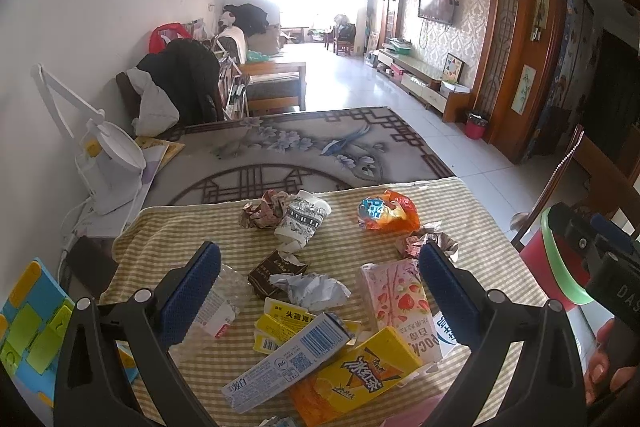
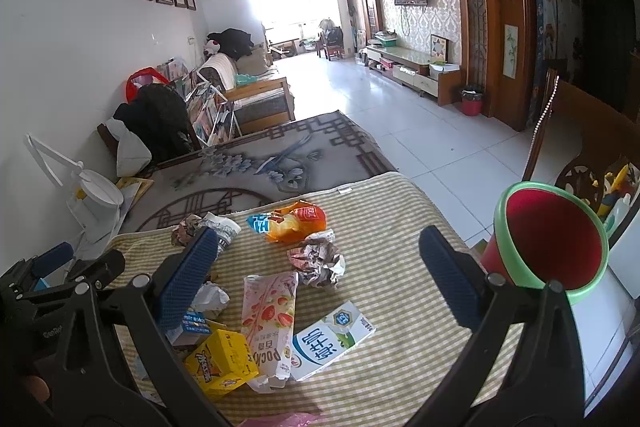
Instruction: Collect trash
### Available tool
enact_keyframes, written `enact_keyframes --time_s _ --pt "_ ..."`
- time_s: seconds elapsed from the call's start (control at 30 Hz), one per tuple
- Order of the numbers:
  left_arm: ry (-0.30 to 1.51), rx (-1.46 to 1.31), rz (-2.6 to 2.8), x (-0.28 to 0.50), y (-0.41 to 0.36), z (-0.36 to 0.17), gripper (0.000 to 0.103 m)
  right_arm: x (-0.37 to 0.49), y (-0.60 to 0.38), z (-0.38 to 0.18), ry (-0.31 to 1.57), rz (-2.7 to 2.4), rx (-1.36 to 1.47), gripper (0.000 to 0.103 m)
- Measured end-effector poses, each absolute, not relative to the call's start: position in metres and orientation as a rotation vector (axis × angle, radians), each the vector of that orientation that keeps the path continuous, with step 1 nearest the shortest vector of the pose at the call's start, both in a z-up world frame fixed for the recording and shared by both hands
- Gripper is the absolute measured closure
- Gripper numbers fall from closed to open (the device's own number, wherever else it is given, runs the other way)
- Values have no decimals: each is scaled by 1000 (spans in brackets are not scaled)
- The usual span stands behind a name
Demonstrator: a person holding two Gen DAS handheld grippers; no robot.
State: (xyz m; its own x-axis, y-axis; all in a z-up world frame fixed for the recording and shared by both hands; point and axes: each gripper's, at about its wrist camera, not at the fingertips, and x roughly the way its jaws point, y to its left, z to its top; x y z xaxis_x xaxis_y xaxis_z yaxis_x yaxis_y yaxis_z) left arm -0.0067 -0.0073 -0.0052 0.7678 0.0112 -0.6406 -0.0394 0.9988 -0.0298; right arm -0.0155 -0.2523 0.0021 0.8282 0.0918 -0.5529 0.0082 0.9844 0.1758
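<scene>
Left tool (image 1: 320, 287) spread above trash, right tool (image 2: 318, 275) likewise

A yellow-and-white checked cloth (image 2: 400, 267) carries a yellow drink carton (image 1: 360, 375), a pink strawberry-printed packet (image 2: 270, 311) and an orange snack bag (image 2: 296, 223), beside a red, green-rimmed bin (image 2: 552, 239).
</scene>
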Motion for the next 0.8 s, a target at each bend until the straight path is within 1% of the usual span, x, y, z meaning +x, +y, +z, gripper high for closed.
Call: enact_keyframes --time_s 0.8 --pt "696 -41 30 -7 -9 -5 8 -16 -255 1 601 37 176 3"
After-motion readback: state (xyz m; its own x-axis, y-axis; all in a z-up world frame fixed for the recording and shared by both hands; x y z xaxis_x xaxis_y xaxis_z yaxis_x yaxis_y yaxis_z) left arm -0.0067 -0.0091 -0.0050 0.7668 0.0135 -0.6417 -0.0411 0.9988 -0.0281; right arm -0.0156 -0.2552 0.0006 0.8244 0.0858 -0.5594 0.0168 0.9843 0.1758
